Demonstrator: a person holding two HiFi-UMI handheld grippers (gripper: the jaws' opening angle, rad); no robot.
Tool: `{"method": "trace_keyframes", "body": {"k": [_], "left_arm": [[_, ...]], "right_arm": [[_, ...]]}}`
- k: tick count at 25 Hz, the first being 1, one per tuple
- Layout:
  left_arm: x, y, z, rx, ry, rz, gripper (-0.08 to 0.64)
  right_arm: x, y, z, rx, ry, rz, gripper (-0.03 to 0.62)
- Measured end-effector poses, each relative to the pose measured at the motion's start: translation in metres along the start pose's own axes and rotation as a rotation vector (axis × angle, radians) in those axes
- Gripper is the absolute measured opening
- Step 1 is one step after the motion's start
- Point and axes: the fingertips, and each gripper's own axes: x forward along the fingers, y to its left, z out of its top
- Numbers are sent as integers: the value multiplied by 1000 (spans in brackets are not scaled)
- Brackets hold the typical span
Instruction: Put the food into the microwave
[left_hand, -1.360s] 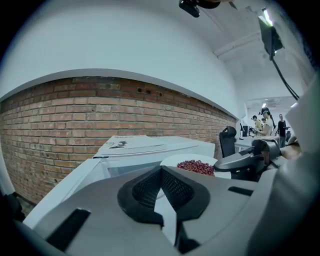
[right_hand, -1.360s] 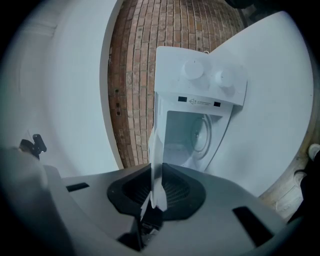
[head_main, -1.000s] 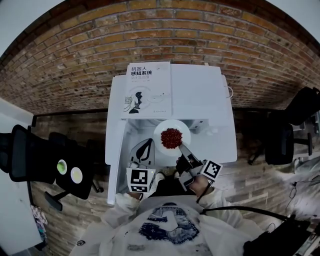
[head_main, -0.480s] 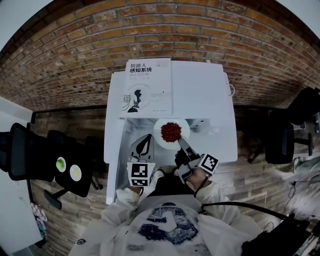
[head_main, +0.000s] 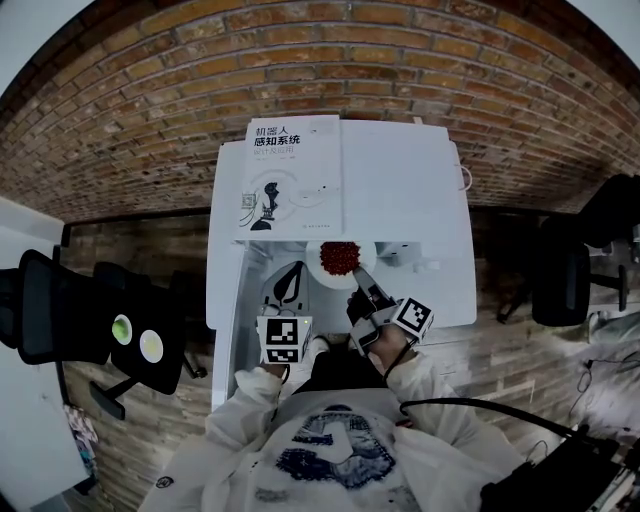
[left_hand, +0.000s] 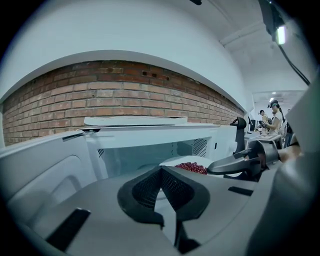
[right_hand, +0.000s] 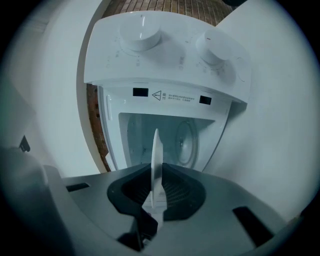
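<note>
White microwave door (head_main: 224, 300) stands open at your 9 o'clock. Just beside it, your left hand-held gripper (head_main: 292, 280) is closed with nothing between its jaws, and it faces the microwave (head_main: 400, 200) cavity. At 12 o'clock the plate (head_main: 322, 270) of red food (head_main: 340, 256) sits partly under the microwave's top edge, below the book (head_main: 292, 178). Your right hand-held gripper (head_main: 361, 282) pinches the plate's rim at 5 o'clock.

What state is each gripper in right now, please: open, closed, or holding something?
Left gripper: closed, holding nothing.
Right gripper: closed on the rim of the round white plate carrying red food.
</note>
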Motion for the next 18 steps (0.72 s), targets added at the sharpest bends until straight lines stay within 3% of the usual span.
{"method": "trace_keyframes", "body": {"k": [18], "left_arm": [[19, -2, 1, 7, 14, -15, 6]], "right_arm": [[57, -50, 26, 51, -38, -84, 52]]}}
